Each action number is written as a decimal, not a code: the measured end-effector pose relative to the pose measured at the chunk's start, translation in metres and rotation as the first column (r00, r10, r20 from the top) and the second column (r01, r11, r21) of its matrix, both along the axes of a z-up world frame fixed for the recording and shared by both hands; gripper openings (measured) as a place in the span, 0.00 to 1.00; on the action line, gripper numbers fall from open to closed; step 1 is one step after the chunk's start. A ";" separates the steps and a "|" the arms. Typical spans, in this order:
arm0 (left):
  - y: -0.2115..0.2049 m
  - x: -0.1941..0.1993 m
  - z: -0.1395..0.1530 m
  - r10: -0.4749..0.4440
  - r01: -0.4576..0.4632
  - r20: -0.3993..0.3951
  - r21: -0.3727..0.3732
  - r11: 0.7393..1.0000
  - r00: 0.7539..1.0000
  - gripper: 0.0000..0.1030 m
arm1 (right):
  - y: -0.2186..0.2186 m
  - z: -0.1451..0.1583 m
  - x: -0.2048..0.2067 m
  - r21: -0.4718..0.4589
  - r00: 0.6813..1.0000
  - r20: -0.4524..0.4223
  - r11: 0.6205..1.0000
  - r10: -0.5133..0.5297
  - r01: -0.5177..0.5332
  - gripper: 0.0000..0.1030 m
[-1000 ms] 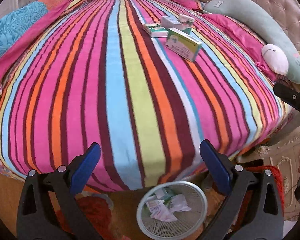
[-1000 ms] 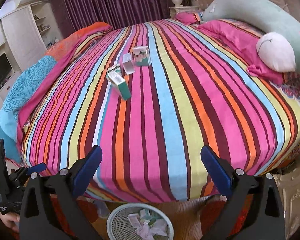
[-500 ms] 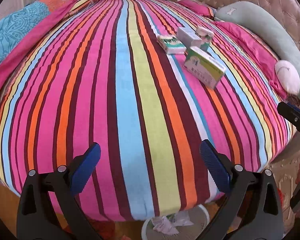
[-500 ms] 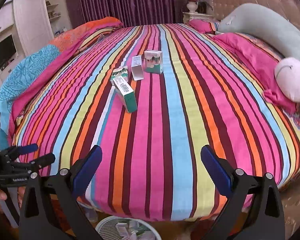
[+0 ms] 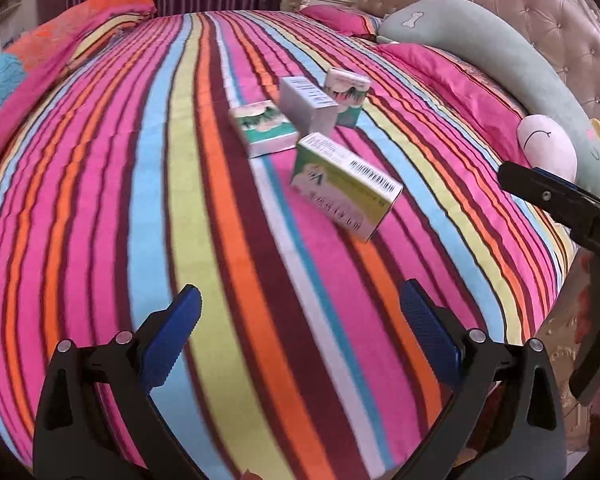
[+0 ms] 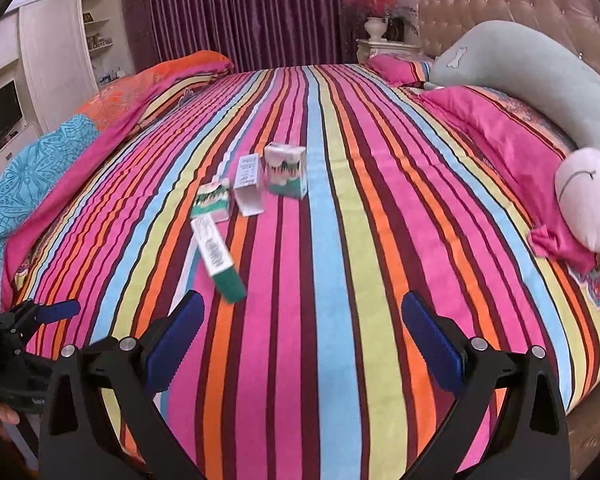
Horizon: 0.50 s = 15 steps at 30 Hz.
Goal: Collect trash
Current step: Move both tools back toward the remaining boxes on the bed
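Striped bed carrying four small boxes clustered mid-surface: green-yellow box nearest the foot edge, then silver box and two green-white boxes. Left gripper and right gripper: jaws spread wide, empty, above the foot edge.

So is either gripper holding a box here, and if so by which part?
Nothing is held. The left gripper and right gripper are both open and empty above the bedspread, short of the four boxes.

Multicoloured striped bedspread, green-and-white boxes, blue-padded gripper, seemingly purple curtains
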<state>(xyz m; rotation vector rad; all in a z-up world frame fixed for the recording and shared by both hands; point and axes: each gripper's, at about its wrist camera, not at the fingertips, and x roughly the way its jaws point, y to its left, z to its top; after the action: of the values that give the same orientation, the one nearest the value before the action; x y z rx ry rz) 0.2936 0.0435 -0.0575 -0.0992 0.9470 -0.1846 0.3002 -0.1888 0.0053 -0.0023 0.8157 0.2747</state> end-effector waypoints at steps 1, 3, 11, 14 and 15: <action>-0.003 0.004 -0.001 -0.006 0.006 0.003 0.004 1.000 1.000 0.94 | -0.001 0.000 0.009 -0.009 1.000 -0.003 1.000 0.000 0.000 0.92; -0.009 0.013 -0.004 -0.019 0.019 0.000 0.010 1.000 1.000 0.94 | 0.005 -0.001 0.014 -0.012 1.000 -0.003 1.000 0.004 -0.004 0.92; -0.033 0.043 -0.016 -0.040 0.040 -0.027 -0.017 0.999 0.999 0.94 | 0.003 -0.008 0.044 -0.021 1.000 -0.019 1.000 0.002 -0.002 0.92; -0.041 0.052 -0.017 -0.032 0.031 -0.029 -0.033 0.999 0.999 0.94 | 0.004 -0.009 0.053 -0.022 1.000 -0.022 1.000 0.003 -0.003 0.92; -0.043 0.055 -0.018 -0.020 0.019 -0.032 -0.040 0.999 0.999 0.94 | 0.004 -0.008 0.057 -0.023 1.000 -0.021 1.000 0.006 -0.006 0.92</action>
<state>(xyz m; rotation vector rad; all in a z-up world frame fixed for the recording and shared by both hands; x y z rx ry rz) 0.3487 0.0008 -0.0750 -0.1298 0.9769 -0.2201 0.3577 -0.1847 -0.0031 -0.0239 0.8396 0.2710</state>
